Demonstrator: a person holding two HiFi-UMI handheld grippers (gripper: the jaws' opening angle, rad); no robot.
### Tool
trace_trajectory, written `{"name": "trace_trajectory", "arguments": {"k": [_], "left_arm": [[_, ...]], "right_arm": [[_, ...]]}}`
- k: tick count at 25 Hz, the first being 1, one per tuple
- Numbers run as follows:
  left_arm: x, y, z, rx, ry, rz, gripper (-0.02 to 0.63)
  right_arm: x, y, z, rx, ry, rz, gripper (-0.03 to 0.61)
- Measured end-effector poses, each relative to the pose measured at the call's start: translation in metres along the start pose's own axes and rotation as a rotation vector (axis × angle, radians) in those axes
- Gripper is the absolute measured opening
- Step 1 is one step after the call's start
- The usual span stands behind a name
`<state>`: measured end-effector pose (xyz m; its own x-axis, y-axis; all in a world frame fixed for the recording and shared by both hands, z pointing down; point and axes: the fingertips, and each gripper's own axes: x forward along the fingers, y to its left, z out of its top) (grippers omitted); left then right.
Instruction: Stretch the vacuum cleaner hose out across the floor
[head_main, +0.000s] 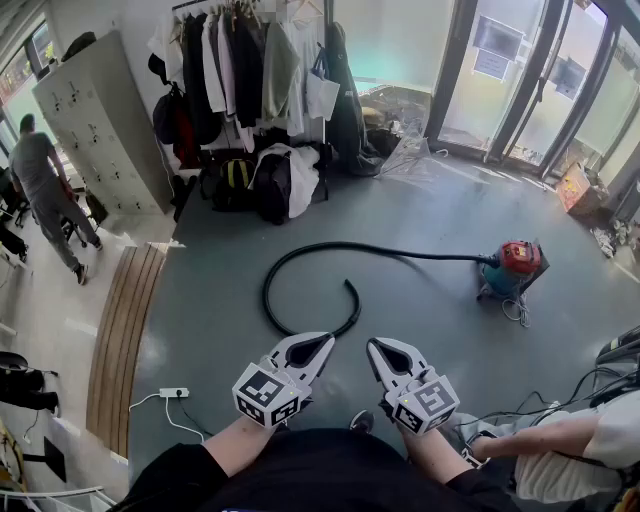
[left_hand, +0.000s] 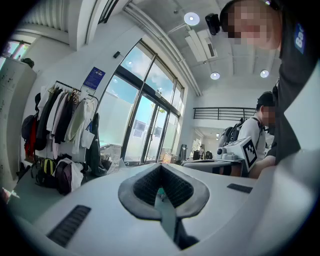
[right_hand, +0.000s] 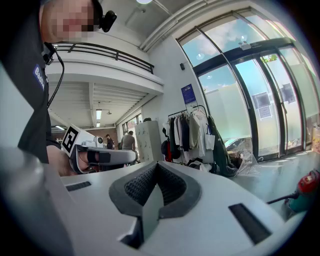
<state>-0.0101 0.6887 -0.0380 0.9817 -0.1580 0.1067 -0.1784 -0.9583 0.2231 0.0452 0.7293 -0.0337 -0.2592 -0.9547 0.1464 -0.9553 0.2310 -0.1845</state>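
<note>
A black vacuum hose (head_main: 300, 262) lies curled in a loop on the grey floor, its free end (head_main: 348, 286) pointing toward me. It runs right to a red and teal vacuum cleaner (head_main: 512, 268), whose edge also shows in the right gripper view (right_hand: 306, 191). My left gripper (head_main: 322, 343) and right gripper (head_main: 376, 347) hover side by side near me, short of the hose loop. Both are shut and hold nothing. The left gripper view shows jaws (left_hand: 161, 187) closed together; the right gripper view shows the same (right_hand: 152, 192).
A clothes rack with coats and bags (head_main: 260, 90) stands at the back, grey lockers (head_main: 100, 125) at the left. A person (head_main: 45, 195) walks at far left. A power strip (head_main: 173, 393) lies on the floor. Glass doors (head_main: 540, 80) fill the back right; a seated person (head_main: 560, 450) is at the right.
</note>
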Motion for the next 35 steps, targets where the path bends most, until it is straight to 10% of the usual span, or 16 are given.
{"name": "trace_trajectory", "arguments": {"k": [26, 35], "left_arm": [[0.074, -0.020, 0.003, 0.019, 0.008, 0.093, 0.006], [0.078, 0.037, -0.005, -0.016, 0.005, 0.101, 0.006]], "right_arm": [[-0.026, -0.082, 0.011, 0.029, -0.060, 0.111, 0.005], [0.028, -0.102, 0.001, 0.036, -0.020, 0.115, 0.005]]}}
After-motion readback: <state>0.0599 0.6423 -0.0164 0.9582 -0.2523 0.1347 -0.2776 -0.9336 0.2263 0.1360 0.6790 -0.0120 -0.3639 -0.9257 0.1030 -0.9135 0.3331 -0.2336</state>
